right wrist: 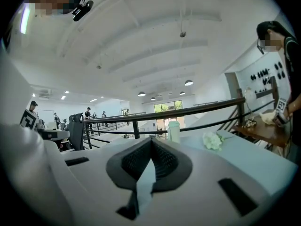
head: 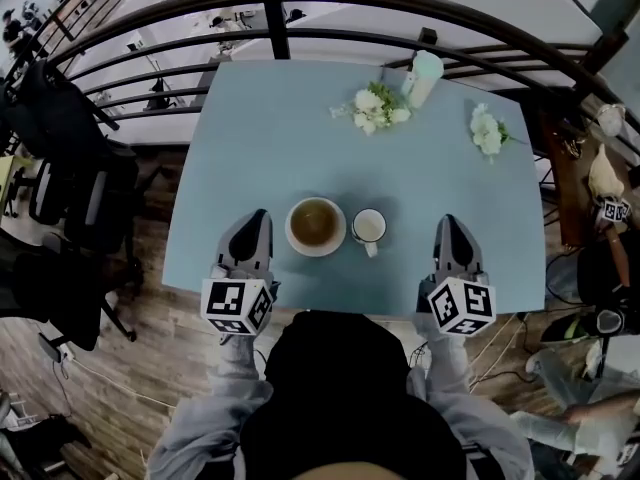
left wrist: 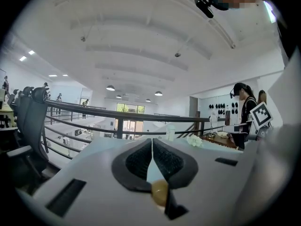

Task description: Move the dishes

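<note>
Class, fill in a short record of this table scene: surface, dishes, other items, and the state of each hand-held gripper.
surface: light blue table
dishes: bowl with brownish contents; white mug beside it on the right
other items: white flower bunch; second flower bunch; pale bottle at the far edge
left hand-held gripper: shut, empty, left of bowl
right hand-held gripper: shut, empty, right of mug

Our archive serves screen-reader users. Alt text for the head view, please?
A bowl and a mug sit side by side near the front of a light blue table, flanked by the left gripper and right gripper, neither touching them. White flowers and a pale bottle sit at the far side.
</note>
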Tool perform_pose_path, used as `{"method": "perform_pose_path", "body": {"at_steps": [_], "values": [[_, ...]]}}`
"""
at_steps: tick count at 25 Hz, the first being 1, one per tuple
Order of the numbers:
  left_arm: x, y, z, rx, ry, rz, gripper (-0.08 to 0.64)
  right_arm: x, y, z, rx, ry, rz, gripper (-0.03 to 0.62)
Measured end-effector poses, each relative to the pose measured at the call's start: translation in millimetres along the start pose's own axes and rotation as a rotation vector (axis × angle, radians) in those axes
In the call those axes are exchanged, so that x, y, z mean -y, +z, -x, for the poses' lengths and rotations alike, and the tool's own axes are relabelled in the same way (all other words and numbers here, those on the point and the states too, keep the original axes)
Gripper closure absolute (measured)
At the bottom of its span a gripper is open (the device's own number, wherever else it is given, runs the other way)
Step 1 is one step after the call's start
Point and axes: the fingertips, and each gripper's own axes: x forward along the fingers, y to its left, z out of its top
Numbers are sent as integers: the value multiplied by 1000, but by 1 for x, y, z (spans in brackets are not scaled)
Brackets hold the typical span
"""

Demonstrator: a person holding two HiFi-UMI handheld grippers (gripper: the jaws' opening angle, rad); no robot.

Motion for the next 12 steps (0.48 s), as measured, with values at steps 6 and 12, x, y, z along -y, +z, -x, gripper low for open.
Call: {"method": "perform_pose_path", "body": {"at_steps": [6, 12], "values": [[1, -6, 2, -12, 11, 1, 538, -1, -2, -2, -5, 11, -3, 586], [1, -8, 1, -17, 16, 4, 538, -3, -4, -6, -11, 23, -2, 586]]}}
